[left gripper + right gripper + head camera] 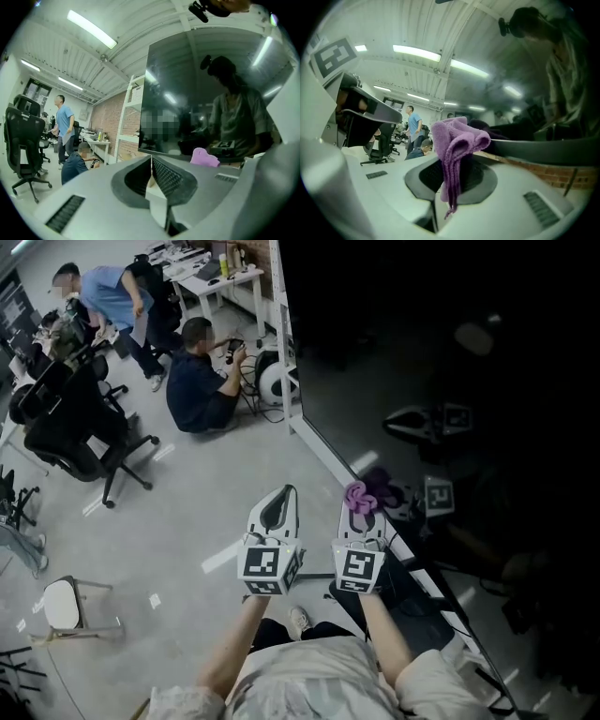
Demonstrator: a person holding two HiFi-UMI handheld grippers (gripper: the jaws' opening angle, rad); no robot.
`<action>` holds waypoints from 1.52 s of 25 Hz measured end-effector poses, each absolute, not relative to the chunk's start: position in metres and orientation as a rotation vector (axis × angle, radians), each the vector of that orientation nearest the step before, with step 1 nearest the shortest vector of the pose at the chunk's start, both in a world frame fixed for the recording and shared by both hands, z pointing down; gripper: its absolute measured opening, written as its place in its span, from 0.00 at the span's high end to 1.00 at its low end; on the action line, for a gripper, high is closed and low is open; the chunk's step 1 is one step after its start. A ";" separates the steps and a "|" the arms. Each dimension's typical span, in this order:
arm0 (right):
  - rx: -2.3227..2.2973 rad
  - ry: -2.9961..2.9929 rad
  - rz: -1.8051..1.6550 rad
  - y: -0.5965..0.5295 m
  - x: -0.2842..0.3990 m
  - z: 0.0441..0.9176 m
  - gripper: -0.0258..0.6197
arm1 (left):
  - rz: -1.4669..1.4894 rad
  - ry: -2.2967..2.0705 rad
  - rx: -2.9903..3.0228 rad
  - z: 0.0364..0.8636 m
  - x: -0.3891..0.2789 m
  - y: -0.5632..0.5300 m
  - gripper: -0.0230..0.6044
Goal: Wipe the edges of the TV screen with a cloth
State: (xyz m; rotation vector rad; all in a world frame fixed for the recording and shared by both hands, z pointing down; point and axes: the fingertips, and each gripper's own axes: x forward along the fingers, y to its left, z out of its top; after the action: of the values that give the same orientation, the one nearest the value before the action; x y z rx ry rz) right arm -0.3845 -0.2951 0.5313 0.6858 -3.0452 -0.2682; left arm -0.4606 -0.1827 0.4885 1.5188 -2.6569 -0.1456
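Note:
A large dark TV screen [450, 381] fills the right of the head view, its pale lower edge [323, 456] running down toward me. My right gripper [360, 506] is shut on a purple cloth [357, 495], held just short of that edge. In the right gripper view the purple cloth [457, 147] bunches up out of the shut jaws, with the screen's edge [543, 151] close behind. My left gripper [279, 506] hovers beside the right one, jaws shut with nothing in them. The left gripper view shows the screen [201, 93] and the cloth [204, 157].
A person sits on the floor [202, 376] by the screen's far corner, another person [112, 296] stands behind. Black office chairs [80, 432] are at the left, a white stool [64, 604] at the lower left. Desks [211, 273] stand at the back.

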 end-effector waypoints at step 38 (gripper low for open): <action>1.544 -2.495 -0.393 -0.286 -0.592 0.514 0.88 | -0.123 -1.866 2.382 0.493 -0.687 -0.303 0.93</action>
State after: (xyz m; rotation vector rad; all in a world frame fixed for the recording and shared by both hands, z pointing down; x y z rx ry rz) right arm -0.5917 -0.2860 0.5143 1.5445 -2.4954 -0.3930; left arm -0.6872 -0.3031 0.4934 2.3825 -1.8658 -0.1230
